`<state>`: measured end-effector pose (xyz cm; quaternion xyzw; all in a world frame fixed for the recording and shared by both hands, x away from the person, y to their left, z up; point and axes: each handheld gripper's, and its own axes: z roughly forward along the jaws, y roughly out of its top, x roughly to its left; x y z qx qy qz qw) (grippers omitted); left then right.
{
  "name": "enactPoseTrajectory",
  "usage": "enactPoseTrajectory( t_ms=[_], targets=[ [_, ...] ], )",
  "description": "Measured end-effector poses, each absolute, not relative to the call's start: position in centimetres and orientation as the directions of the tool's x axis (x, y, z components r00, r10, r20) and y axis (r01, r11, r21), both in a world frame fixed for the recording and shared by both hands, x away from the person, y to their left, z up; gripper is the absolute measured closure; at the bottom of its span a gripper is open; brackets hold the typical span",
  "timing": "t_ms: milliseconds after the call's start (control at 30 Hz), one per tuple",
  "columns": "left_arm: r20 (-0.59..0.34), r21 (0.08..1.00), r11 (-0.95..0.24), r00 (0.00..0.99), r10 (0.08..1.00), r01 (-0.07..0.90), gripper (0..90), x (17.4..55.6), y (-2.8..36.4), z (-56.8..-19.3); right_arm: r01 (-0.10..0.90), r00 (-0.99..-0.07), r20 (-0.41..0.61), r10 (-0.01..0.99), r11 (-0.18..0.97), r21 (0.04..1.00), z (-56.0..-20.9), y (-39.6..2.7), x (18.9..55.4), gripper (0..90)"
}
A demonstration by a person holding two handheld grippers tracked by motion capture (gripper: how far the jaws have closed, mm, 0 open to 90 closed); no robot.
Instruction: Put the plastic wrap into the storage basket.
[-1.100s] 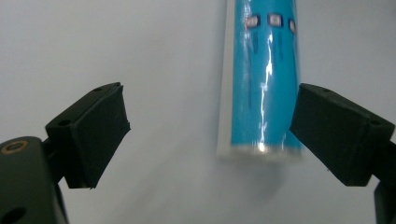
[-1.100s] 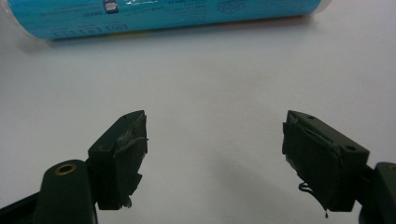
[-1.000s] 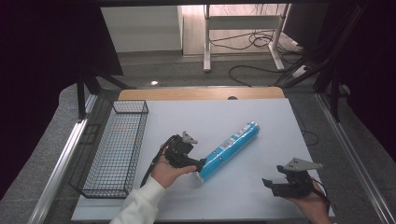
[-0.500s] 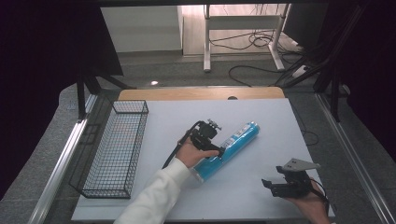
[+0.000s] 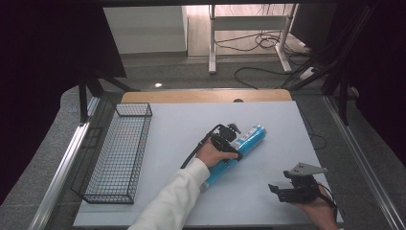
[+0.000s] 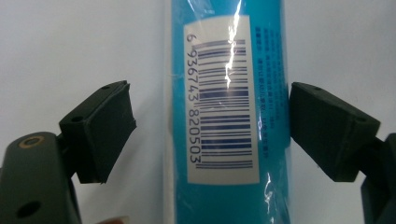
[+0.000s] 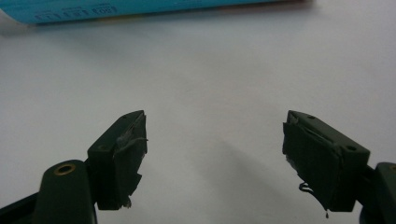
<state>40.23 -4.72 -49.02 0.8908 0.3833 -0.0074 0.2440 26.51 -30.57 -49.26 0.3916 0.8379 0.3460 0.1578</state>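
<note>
A blue tube (image 5: 253,133) with a white barcode label lies slantwise on the white table top (image 5: 167,129). My left gripper (image 5: 229,140) hovers over its middle, pointing down. In the left gripper view the tube (image 6: 224,93) runs between the two pads of the left gripper (image 6: 210,126). A gap shows at the left pad, and the right pad sits close to the tube's edge. These jaws have just been opening a little around the tube. My right gripper (image 5: 280,191) rests open near the front right corner, with nothing between the pads of the right gripper (image 7: 215,140); the tube (image 7: 116,9) lies farther off.
A black wire basket (image 5: 117,153) stands along the table's left side. A wooden strip (image 5: 206,96) borders the table at the back. Cables and a desk frame lie on the floor beyond.
My left hand has moved right and away from the person, from beside the tube's near end to over its middle. The right hand has stayed where it was.
</note>
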Motion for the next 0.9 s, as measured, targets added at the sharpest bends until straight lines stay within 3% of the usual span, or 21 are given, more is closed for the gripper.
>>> enactPoseTrajectory(
  t_ms=[100,233,900],
  targets=[
    [-0.221,0.389,-0.601,0.704,0.675,0.698,19.8,40.6,-5.2,-49.5,0.549,-0.642,0.006,0.767,0.454,0.702,-49.3,-30.6,26.5,22.7],
    [-0.230,0.374,-0.624,0.720,0.654,0.686,31.2,40.5,-5.5,-49.7,0.552,-0.637,0.007,0.771,0.449,0.703,-49.3,-30.7,26.6,22.7],
    [-0.250,0.325,-0.640,0.716,0.652,0.697,32.0,41.2,-4.6,-49.1,0.559,-0.605,0.004,0.796,0.422,0.714,-49.3,-31.4,26.8,23.1]
  ],
)
